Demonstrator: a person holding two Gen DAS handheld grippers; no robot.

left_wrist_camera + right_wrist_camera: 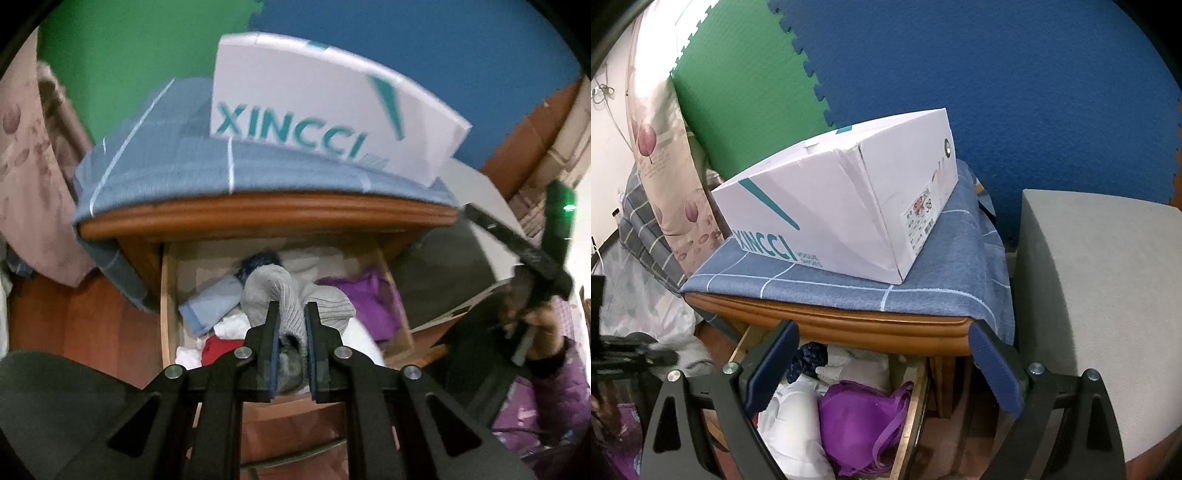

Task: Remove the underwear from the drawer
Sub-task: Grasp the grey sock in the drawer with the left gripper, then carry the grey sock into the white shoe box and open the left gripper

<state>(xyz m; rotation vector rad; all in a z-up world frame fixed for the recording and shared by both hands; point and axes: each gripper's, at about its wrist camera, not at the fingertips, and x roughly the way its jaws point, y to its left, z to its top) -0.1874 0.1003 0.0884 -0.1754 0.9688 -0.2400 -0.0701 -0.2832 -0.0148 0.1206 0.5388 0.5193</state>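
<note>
Left tongs (291, 314): I have them clamped on a grey ribbed garment (284, 295) — the cloth is pinched between the blue pads and bunches up past the tips.
Grey ribbed garment: it hangs from my left tongs above the open drawer (168, 295); I cannot tell whether its far end is touching the pile below.
Right tongs (882, 354): I see them spread wide with nothing between the pads, hovering over the drawer's right half.
Drawer: pulled out under the wooden bedside cabinet (258, 218), packed with clothes — a light blue folded piece (210, 302), a red piece (218, 349), white items (798, 417), a dark blue piece (809, 358), a purple garment (860, 424) on the right side.
Cabinet top: a blue checked cloth (849, 284) covers it, and a white shoebox (849, 206) with teal lettering sits on the cloth.
Beside the cabinet: a grey padded block (1100, 277) stands just to its right.
</note>
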